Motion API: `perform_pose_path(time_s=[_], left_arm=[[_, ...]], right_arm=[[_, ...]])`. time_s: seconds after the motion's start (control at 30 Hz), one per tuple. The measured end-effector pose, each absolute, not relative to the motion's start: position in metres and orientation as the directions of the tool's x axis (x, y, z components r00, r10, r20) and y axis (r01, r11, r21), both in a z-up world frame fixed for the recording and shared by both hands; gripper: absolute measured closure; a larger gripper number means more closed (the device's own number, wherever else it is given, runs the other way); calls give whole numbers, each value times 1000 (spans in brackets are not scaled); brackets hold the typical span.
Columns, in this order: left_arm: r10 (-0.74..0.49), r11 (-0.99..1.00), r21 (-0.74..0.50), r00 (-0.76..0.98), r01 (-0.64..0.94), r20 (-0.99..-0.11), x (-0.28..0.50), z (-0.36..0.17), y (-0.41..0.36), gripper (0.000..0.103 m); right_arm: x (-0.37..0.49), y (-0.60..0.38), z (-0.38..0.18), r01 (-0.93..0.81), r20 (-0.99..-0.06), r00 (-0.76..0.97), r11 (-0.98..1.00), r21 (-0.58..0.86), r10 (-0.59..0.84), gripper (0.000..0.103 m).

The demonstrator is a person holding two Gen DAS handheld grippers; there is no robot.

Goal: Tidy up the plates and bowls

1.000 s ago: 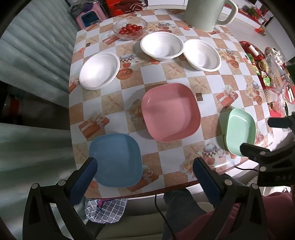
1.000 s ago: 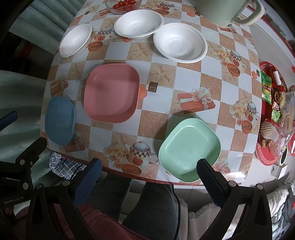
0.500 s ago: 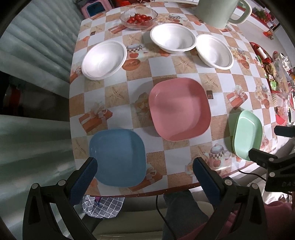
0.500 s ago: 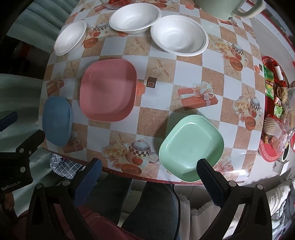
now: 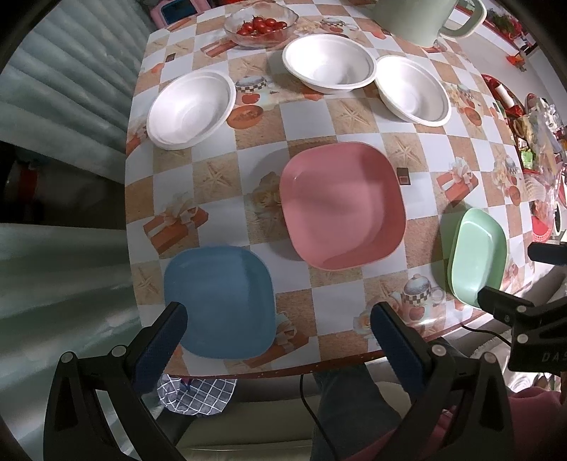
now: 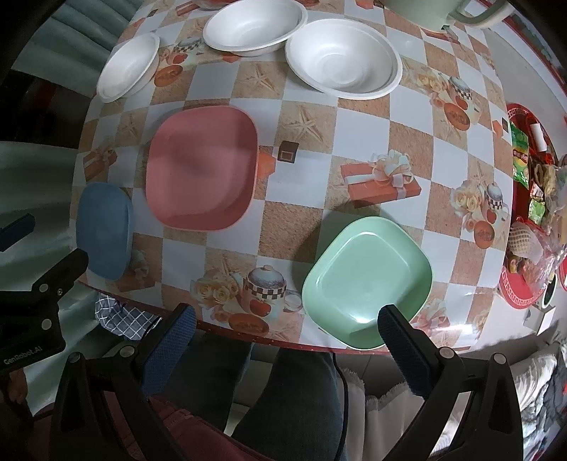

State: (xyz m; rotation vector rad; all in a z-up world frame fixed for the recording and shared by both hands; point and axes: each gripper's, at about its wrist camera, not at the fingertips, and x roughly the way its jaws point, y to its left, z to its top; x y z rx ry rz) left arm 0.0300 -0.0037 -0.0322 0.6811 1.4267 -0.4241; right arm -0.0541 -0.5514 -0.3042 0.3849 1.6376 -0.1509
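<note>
Nothing is stacked yet: the blue plate and green plate lie apart at the table's near edge, the pink plate mid-table, three white bowls toward the far edge. The left gripper and right gripper hover spread wide, holding nothing.

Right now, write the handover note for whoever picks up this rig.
Left claw: open, empty, hovering at the near table edge by the blue plate.
Right claw: open, empty, one finger over the near rim of the green plate.
Pink plate lies mid-table, apart from the other two plates.
Three white bowls sit separately along the far side, near a glass bowl of tomatoes.
Done: nothing stacked yet.
Left: stack the plates, nest the bowls.
</note>
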Motion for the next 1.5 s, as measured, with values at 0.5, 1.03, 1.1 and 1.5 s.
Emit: perform_pose_path(time_s=[0.5, 1.03, 1.1, 1.5], left_arm=[[151, 750, 173, 90, 639, -984, 37, -58, -12, 0], [137, 785, 153, 72, 601, -988, 65, -88, -16, 0], [153, 787, 166, 73, 594, -986, 72, -97, -18, 0], [151, 782, 157, 60, 603, -987, 91, -148, -28, 0]], right_arm=[[-48, -559, -323, 350, -987, -101, 933, 85, 127, 0], [-15, -572, -346, 432, -985, -47, 893, 128, 165, 0], [-6, -574, -352, 450, -984, -36, 883, 137, 172, 0], [28, -580, -398, 476, -983, -50, 870, 130, 174, 0]])
